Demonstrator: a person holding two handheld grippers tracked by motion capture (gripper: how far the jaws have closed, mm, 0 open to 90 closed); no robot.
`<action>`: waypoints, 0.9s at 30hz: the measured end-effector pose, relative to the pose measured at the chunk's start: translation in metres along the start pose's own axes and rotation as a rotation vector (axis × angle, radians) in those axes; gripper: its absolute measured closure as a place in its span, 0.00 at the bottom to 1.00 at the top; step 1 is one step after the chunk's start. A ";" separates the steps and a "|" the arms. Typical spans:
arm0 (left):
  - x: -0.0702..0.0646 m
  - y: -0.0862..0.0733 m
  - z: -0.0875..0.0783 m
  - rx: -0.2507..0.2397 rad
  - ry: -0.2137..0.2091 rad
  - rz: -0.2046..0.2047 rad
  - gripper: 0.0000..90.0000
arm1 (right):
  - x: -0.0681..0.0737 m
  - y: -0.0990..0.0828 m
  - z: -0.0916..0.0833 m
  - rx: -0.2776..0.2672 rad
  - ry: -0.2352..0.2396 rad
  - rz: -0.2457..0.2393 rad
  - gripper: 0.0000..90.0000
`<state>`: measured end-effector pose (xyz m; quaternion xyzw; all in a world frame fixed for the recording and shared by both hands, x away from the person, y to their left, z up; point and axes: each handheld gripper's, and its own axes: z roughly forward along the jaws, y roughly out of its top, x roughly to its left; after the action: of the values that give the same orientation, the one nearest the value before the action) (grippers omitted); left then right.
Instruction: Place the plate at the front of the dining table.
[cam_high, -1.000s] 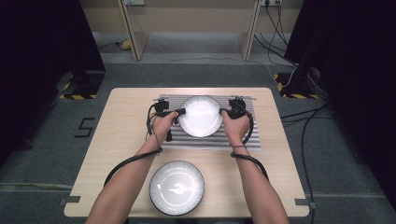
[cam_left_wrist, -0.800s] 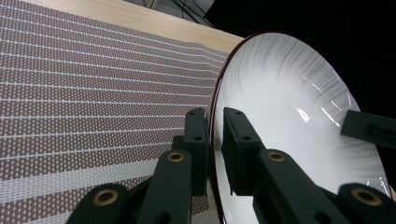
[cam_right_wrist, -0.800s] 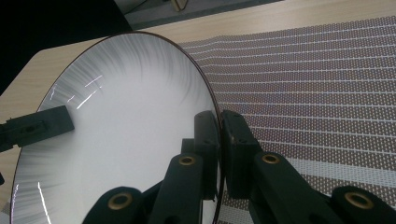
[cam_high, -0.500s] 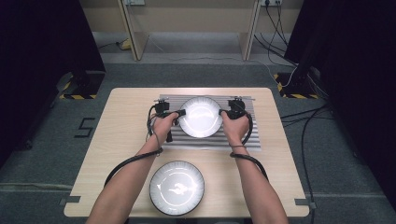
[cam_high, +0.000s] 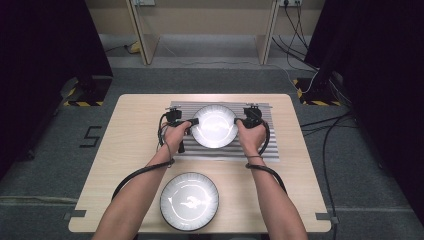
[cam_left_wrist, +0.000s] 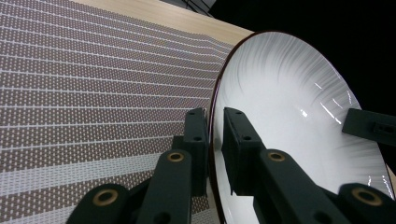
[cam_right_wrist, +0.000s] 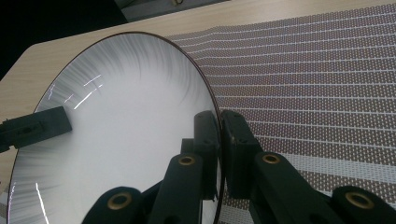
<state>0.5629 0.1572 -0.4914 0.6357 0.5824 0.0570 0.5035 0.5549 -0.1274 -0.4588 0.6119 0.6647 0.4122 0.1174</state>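
Observation:
A white plate with a thin dark rim sits over the striped grey placemat at the back of the table. My left gripper is shut on its left rim. In the left gripper view the two black jaws pinch the plate edge, left gripper. My right gripper is shut on the opposite rim. The right gripper view shows its jaws clamping the plate edge, right gripper, with the other gripper's jaw tip at the far rim.
A second white plate lies at the front middle of the wooden table. Cables trail from both grippers along the forearms. Dark curtains stand at both sides; table legs and cables lie on the floor beyond the far edge.

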 end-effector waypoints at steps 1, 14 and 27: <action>0.000 0.000 0.000 0.001 0.002 0.000 0.89 | 0.000 0.000 0.000 0.000 0.001 -0.002 0.95; 0.002 -0.002 0.002 0.010 0.009 -0.001 0.89 | -0.001 -0.001 0.004 0.007 -0.004 0.002 0.95; 0.005 -0.005 0.005 0.022 0.017 -0.002 0.89 | -0.003 -0.004 0.008 0.014 -0.004 -0.003 0.95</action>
<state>0.5645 0.1573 -0.4993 0.6399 0.5880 0.0555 0.4916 0.5582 -0.1264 -0.4674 0.6126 0.6682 0.4062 0.1150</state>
